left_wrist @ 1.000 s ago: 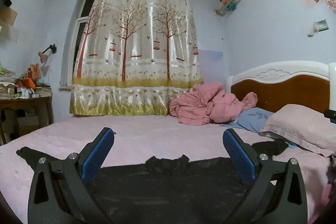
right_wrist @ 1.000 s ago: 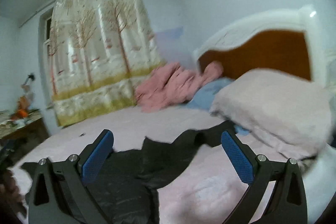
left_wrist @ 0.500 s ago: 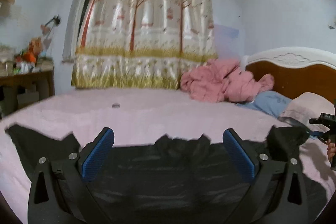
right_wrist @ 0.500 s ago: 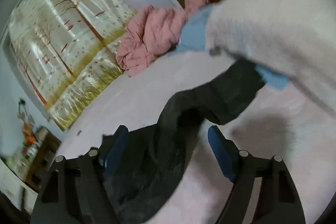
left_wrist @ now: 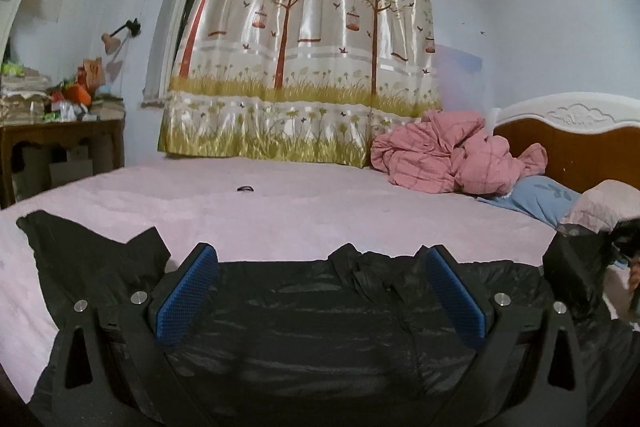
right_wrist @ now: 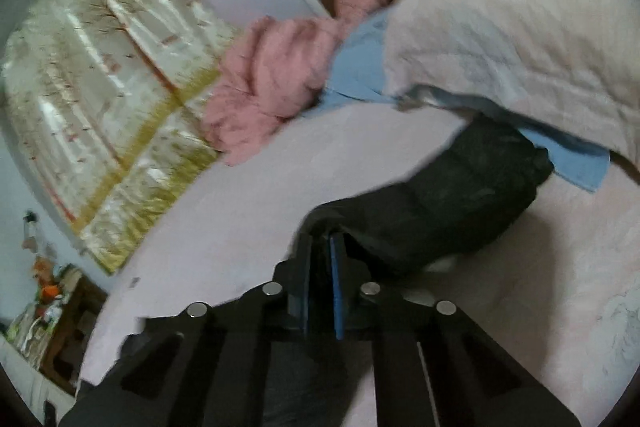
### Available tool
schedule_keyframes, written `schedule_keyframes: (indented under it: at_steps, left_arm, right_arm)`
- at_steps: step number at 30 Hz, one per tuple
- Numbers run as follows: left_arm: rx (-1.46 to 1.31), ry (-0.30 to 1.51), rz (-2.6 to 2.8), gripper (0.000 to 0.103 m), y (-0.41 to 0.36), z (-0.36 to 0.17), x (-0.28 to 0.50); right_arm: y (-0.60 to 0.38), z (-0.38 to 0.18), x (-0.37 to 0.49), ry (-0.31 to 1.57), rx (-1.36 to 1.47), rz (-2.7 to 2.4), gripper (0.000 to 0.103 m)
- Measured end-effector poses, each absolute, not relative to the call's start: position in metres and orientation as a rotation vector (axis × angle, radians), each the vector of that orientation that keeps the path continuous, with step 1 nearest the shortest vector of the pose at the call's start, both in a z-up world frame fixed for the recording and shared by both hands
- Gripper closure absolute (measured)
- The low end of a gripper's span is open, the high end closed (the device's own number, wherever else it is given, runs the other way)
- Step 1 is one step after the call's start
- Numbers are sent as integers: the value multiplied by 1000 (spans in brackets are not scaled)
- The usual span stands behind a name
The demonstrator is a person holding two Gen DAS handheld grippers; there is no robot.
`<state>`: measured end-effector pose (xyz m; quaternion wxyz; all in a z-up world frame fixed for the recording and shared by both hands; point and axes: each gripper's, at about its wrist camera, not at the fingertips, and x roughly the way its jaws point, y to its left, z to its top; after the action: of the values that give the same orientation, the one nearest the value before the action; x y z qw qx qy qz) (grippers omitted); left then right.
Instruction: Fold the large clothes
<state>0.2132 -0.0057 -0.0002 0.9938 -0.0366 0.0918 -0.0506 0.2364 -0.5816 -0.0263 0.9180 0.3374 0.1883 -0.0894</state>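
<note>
A large black jacket (left_wrist: 312,323) lies spread on the pink bed sheet (left_wrist: 280,203). My left gripper (left_wrist: 320,275) is open and empty just above the jacket's body, near the collar. One sleeve (left_wrist: 92,259) reaches out to the left. In the right wrist view my right gripper (right_wrist: 322,239) is shut on the jacket's other sleeve (right_wrist: 448,199), which is lifted off the sheet and stretches toward the pillow.
A pale pillow (right_wrist: 512,39) and a blue cloth (right_wrist: 576,163) lie by the wooden headboard (left_wrist: 580,151). A pink quilt (left_wrist: 448,159) is bunched at the far side. A small dark ring (left_wrist: 245,189) lies on the sheet. A cluttered desk (left_wrist: 60,131) stands left.
My right gripper has tilted, moved onto the right sleeve and shut on it. My left gripper has lowered slightly over the jacket and stays open.
</note>
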Motion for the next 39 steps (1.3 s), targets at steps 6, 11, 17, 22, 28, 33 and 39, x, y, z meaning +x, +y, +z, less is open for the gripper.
schedule_keyframes:
  at_steps: [6, 11, 17, 22, 28, 33, 39]
  left_arm:
    - [-49, 164, -102, 0, -9, 0, 209]
    - [-94, 137, -110, 0, 0, 3, 204]
    - [-156, 181, -117, 0, 13, -3, 215]
    - [-216, 191, -107, 0, 25, -4, 216]
    - [-216, 176, -93, 0, 25, -3, 212]
    - [-150, 166, -184, 0, 14, 0, 206]
    - [-46, 239, -412, 2, -22, 19, 200]
  right_arm:
    - [-476, 54, 211, 401, 576, 32, 97]
    - [-337, 92, 214, 482, 368, 107, 97]
    - [-228, 24, 248, 630, 352, 171, 96]
    - [-204, -41, 273, 844, 374, 283, 96]
    - [-219, -26, 220, 742, 357, 361, 45]
    - [-255, 10, 151, 515, 340, 268, 45]
    - [-336, 37, 95, 354, 258, -96, 45]
